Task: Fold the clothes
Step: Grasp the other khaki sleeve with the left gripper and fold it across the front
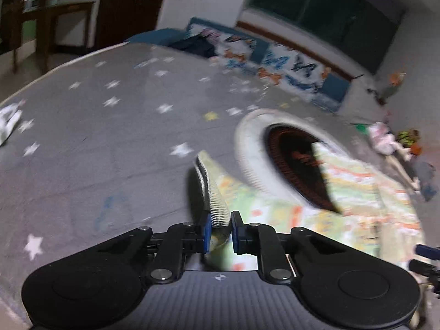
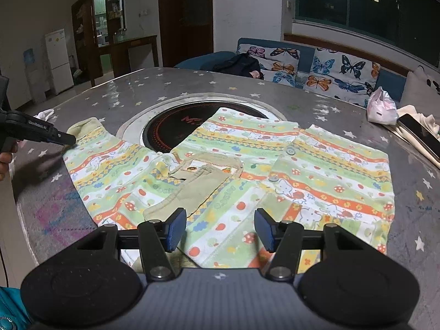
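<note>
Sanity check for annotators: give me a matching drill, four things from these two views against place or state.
Things:
1. left gripper
2. right gripper
3. round black cooktop inset
4. pink plastic bag

States:
a. partly covered by the striped patterned child's shirt
b. open above the shirt's hem
c. on the grey star-print table, beyond the shirt's far sleeve
d. shut on the ribbed cream sleeve cuff

Pairs: 1-d, 2-b, 3-a, 4-c
</note>
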### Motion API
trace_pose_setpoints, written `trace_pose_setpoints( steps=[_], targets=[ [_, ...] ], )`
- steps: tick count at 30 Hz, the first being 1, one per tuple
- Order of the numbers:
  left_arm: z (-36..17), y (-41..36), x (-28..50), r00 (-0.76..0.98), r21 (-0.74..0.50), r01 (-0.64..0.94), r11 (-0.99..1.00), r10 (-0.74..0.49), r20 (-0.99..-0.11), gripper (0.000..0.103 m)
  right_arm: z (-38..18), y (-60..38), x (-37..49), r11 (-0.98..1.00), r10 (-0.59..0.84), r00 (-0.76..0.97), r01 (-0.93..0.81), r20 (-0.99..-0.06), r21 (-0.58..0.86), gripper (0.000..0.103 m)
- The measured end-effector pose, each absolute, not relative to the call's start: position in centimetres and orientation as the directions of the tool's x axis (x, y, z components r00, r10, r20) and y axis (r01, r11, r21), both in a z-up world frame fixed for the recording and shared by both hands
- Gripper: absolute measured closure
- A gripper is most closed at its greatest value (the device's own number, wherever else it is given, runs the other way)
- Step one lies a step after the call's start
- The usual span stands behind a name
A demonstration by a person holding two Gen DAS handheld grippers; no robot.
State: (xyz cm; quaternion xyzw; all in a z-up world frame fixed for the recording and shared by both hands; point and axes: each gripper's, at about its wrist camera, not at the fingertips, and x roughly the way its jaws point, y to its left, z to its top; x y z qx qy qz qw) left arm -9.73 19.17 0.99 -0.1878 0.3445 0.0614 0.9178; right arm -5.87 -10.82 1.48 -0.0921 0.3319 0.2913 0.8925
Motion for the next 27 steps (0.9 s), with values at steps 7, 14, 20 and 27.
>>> trace_pose_setpoints(
  steps=[7,14,20,27],
  targets=[
    [5.5,12.5,-8.1,0.794,-0.382,0.044,0.923,-0.265,-0.548,0.088,1.8,-12.8,-5.7,0.838,0.466,0.618,-0.538,-0.633,0.091,0.047],
    [7.8,3.9,-5.2,0.704,-0.447,0.325,0.833,-0.529,-0.474,0.090,1.8,-16.0,-5.8,0.869,0.455,0.635,-0.470,-0.625,0.155,0.048],
    [7.3,-2.1,-3.1,0.579,-0.495,0.490,0.718,-0.692,-0.431,0.089,1.8,-18.8,-5.8,0.888,0.446,0.646,-0.405,-0.619,0.216,0.048],
    [4.7,-4.8,-2.4,0.490,-0.523,0.506,0.686,-0.728,-0.479,0.075,1.0,-21.8,-5.2,0.907,0.422,0.653,-0.309,-0.629,0.288,0.052]
  ],
)
